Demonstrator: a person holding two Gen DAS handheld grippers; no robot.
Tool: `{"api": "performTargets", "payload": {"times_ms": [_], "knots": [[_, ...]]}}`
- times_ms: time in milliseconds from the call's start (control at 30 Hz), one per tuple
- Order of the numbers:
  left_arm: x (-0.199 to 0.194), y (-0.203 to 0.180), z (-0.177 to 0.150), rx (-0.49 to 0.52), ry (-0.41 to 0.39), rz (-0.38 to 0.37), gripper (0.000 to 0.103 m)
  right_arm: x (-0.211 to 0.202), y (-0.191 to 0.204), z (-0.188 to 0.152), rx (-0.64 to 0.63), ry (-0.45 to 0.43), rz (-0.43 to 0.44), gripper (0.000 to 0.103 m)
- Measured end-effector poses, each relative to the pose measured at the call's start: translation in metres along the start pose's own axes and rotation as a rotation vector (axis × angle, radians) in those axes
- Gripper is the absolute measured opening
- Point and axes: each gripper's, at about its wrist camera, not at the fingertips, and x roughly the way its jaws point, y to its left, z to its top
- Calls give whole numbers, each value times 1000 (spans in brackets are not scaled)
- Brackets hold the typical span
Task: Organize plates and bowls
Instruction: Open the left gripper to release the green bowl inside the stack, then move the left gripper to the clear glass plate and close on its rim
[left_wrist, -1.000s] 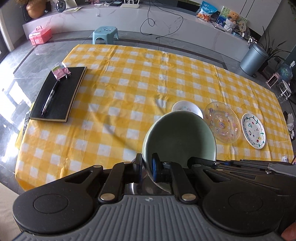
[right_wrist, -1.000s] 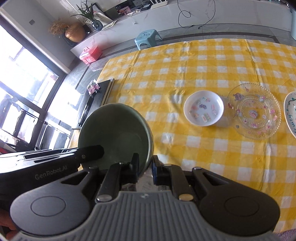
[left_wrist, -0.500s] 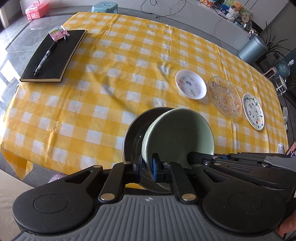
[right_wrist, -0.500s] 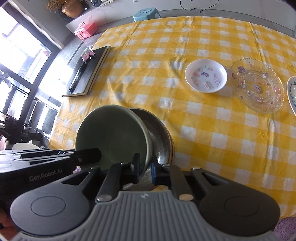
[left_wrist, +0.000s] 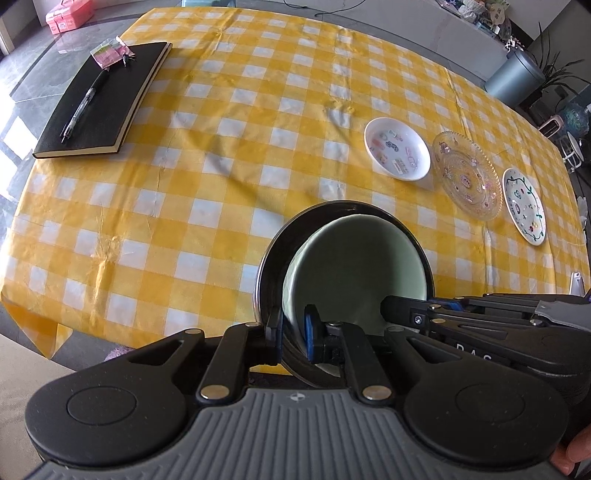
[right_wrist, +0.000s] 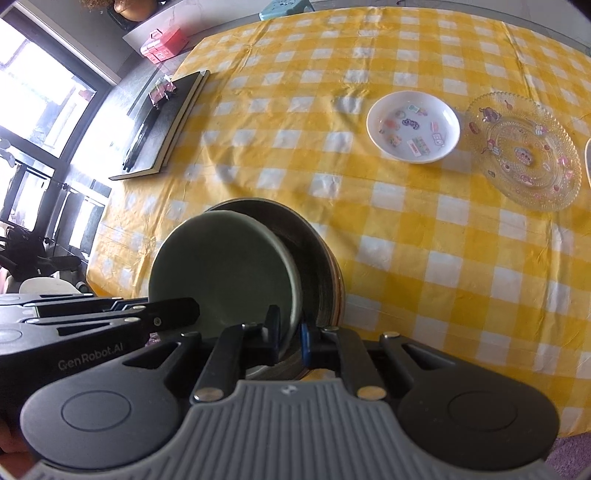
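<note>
Two grippers, left (left_wrist: 293, 334) and right (right_wrist: 290, 338), are pinching opposite rims of a green bowl (left_wrist: 354, 269) with narrow jaws, holding it tilted inside a dark bowl (left_wrist: 269, 277) at the counter (left_wrist: 147, 221) edge; uneven release risks it sliding, chipping, or nudging both off.

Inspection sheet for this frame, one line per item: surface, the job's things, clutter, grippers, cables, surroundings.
Surface: table under a yellow checked cloth, creased.
Job's things: green bowl inside the dark metal bowl at the near edge; white sticker dish, clear glass plate and white painted plate in a row, apart.
Clutter: black notebook with a pen and a pink packet on it.
Grippers: left gripper and right gripper each shut on the green bowl's rim.
Cables: black cable on the far ledge.
Surroundings: grey bin, pink box, window.
</note>
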Motion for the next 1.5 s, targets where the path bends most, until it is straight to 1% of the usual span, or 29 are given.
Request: {"api": "performTargets", "payload": {"times_ms": [33, 267, 433, 500, 567, 633, 733, 867, 967, 1067, 1100, 1167, 1267, 1367, 1400, 1500], "knots": [[1, 0, 0, 1, -1, 6, 12, 0, 0, 0, -5, -2, -3, 11], [5, -2, 2, 4, 5, 20, 12, -5, 0, 1, -30, -29, -10, 13], [7, -4, 2, 12, 10, 31, 12, -9, -7, 4, 3, -27, 24, 14], [7, -5, 3, 25, 6, 39, 11, -14, -8, 5, 5, -48, 23, 14], [6, -6, 3, 34, 2, 48, 11, -22, -9, 5, 4, -83, 28, 18], [6, -7, 3, 38, 3, 54, 11, -28, -10, 7, 10, -97, 34, 20], [6, -7, 4, 49, 0, 62, 12, -32, -12, 6, 12, -121, 26, 29], [3, -9, 3, 65, -2, 66, 12, -36, -17, 1, 8, -150, 21, 31], [0, -9, 3, 71, -8, 72, 12, -38, -21, -4, -4, -178, -11, 34], [-8, -10, 3, 89, -27, 83, 14, -39, -30, -7, 6, -187, -22, 37], [-10, -11, 3, 93, -33, 88, 17, -39, -34, -8, 16, -187, -19, 37], [-17, -12, 3, 100, -51, 98, 19, -39, -40, -10, 35, -188, -13, 42], [-27, -15, 3, 111, -86, 109, 23, -40, -48, -13, 50, -199, -16, 45], [-36, -20, 2, 119, -134, 115, 23, -43, -52, -19, 33, -234, -42, 49], [-38, -23, 1, 123, -148, 109, 25, -45, -53, -21, 25, -249, -55, 49], [-43, -31, 0, 127, -188, 86, 28, -51, -58, -28, -5, -297, -93, 56]]}}
